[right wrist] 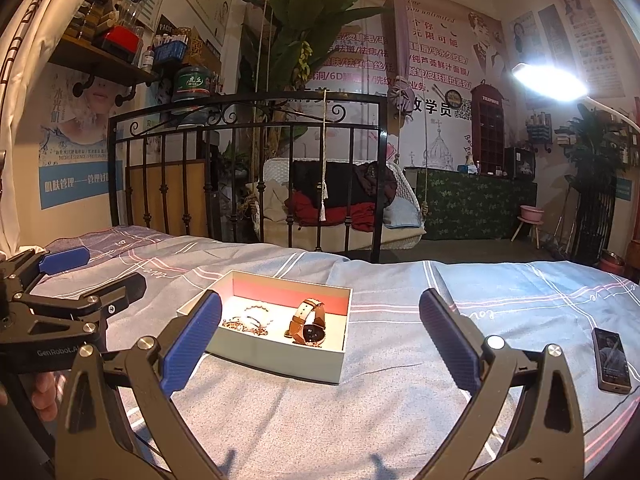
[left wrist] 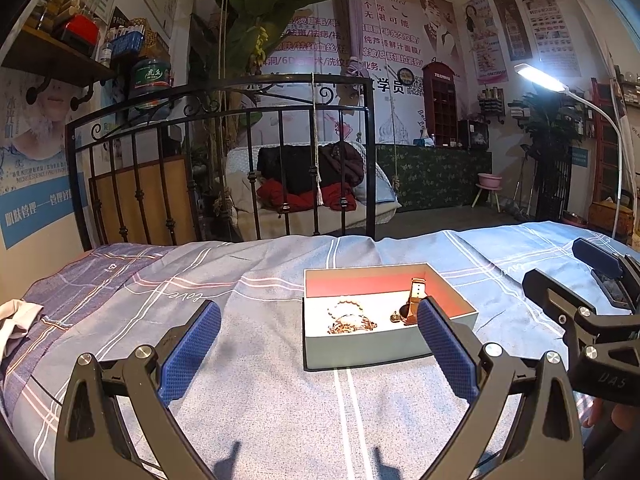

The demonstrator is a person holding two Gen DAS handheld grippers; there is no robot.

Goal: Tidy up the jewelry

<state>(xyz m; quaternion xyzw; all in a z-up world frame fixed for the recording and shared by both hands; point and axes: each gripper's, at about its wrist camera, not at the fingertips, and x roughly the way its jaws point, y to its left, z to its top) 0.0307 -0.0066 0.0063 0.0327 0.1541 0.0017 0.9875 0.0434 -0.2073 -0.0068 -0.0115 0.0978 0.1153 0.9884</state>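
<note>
Left gripper [left wrist: 319, 334]: jaws spread wide, nothing between them, held above the bed. Right gripper [right wrist: 320, 336]: likewise spread wide and holding nothing. In the left wrist view the right gripper shows at 3 o'clock; in the right wrist view the left gripper shows at 9 o'clock. Two grippers in all, blue pads on each.

Bed [left wrist: 260, 380]: one, covered in a blue-grey plaid sheet, black iron footboard [left wrist: 224, 160] at 12 o'clock.

Box [right wrist: 276, 360]: one, open-topped, grey outside, red inner wall, pale floor. It rests on the sheet, at roughly 1 o'clock from the left gripper and 11 o'clock from the right.

Inside the box:
- Watch [right wrist: 310, 322]: one, brown strap, dark round face, on the right half, strap arching upward.
- Bracelets [right wrist: 250, 320]: a tangle of beaded and chain pieces on the left half; at least two, exact count unclear.

Phone [right wrist: 611, 360]: one, lying flat on the sheet at 3 o'clock in the right wrist view, screen lit, well apart from the box.
</note>
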